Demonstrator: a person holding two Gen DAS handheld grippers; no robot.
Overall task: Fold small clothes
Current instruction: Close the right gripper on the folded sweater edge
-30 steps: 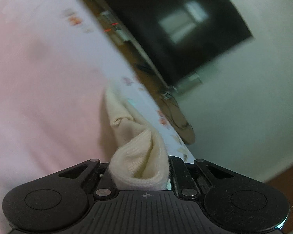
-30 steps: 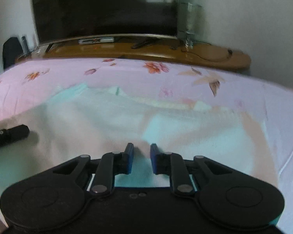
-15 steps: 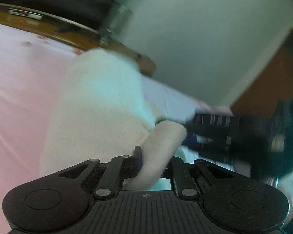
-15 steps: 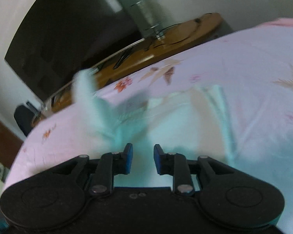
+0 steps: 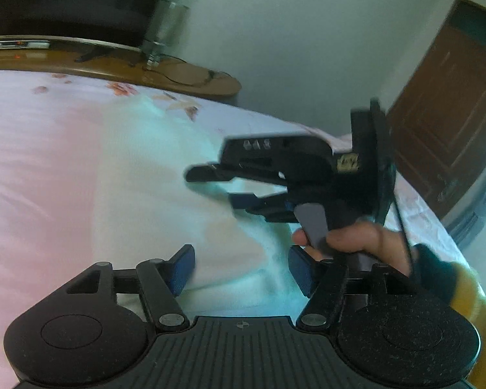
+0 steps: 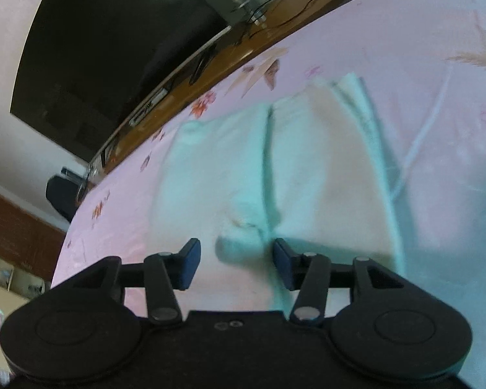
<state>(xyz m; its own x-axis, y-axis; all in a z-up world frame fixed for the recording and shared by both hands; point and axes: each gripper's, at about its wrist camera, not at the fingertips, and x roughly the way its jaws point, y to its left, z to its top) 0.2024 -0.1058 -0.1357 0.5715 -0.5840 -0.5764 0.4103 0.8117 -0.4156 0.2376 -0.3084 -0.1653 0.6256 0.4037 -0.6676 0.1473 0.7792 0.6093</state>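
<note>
A small cream-white knit garment (image 5: 165, 201) lies folded on the pink floral bedsheet (image 5: 32, 168); it also shows in the right wrist view (image 6: 307, 175) with a fold line down its middle. My left gripper (image 5: 241, 270) is open and empty just above the garment's near edge. My right gripper (image 6: 236, 257) is open and empty over the garment's near edge, a small cuff (image 6: 239, 230) of fabric between its fingers. The right gripper also shows from the side in the left wrist view (image 5: 230, 188), held by a hand (image 5: 350, 240).
A wooden TV stand (image 5: 191, 77) with a dark television (image 6: 107, 52), a glass (image 5: 165, 29) and cables runs along the bed's far edge. A brown door (image 5: 453, 103) is at the right. A dark chair (image 6: 63, 196) stands at the bed's left.
My left gripper has let go of the cream garment and opened wide. My right gripper has opened wider. The garment has been laid over into a fold on the sheet.
</note>
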